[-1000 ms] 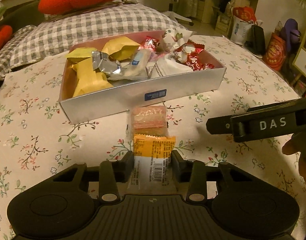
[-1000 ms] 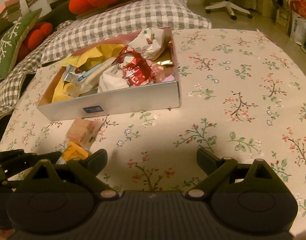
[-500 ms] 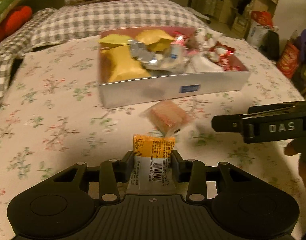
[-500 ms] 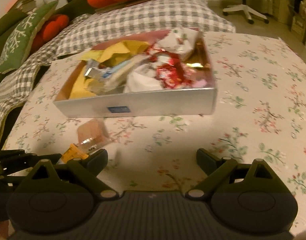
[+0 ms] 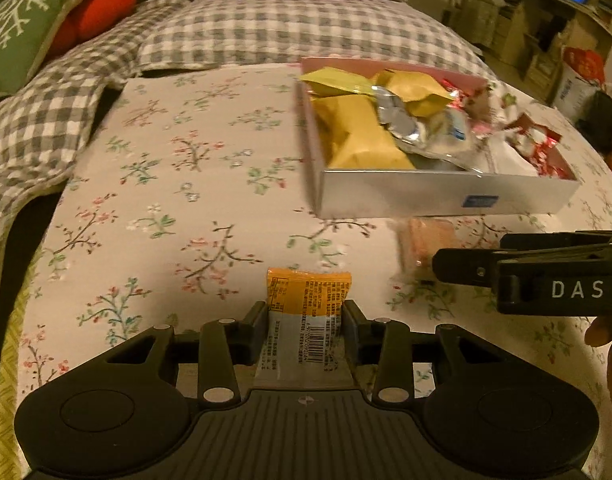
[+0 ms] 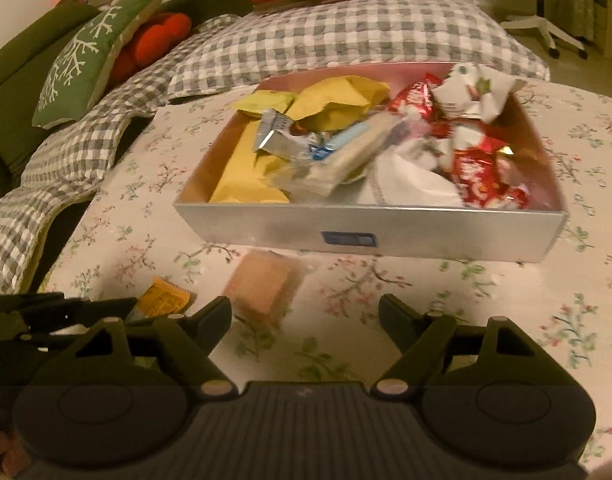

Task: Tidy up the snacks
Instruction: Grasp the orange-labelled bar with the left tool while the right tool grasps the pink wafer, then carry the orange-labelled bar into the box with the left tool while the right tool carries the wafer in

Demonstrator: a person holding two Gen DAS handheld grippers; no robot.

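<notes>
**One packet in my left tool, one loose cake waiting for my right**

I judged I was midway through gathering the last strays into the silver box (image 6: 370, 236), which sat on the floral tablecloth (image 5: 178, 184) already heaped with yellow packets (image 6: 246, 184), a foil wrapper and red sweets (image 6: 486, 184).

My left gripper (image 5: 305, 320) was clamped on the orange-and-white snack packet (image 5: 306, 312): both fingers pressed its sides, the orange end stuck out ahead and the barcoded end ran back between them. It looked clear of the cloth, though I could not tell for certain. The box lay ahead and to the right of it, well apart.

My right gripper (image 6: 305, 316) had its fingers spread wide and held nothing. The pink wrapped cake (image 6: 266, 284) lay on the cloth just before the box's front wall, near my left finger (image 6: 210, 316) and not between the two; it was blurred, so I could not tell whether they touched.

The next move, as I read it, called for swinging the left tool rightward over the front wall and letting go above the heap. The right tool needed to shift left to straddle the cake, then close gently, since the wrapper looked soft and likely to slide.
</notes>
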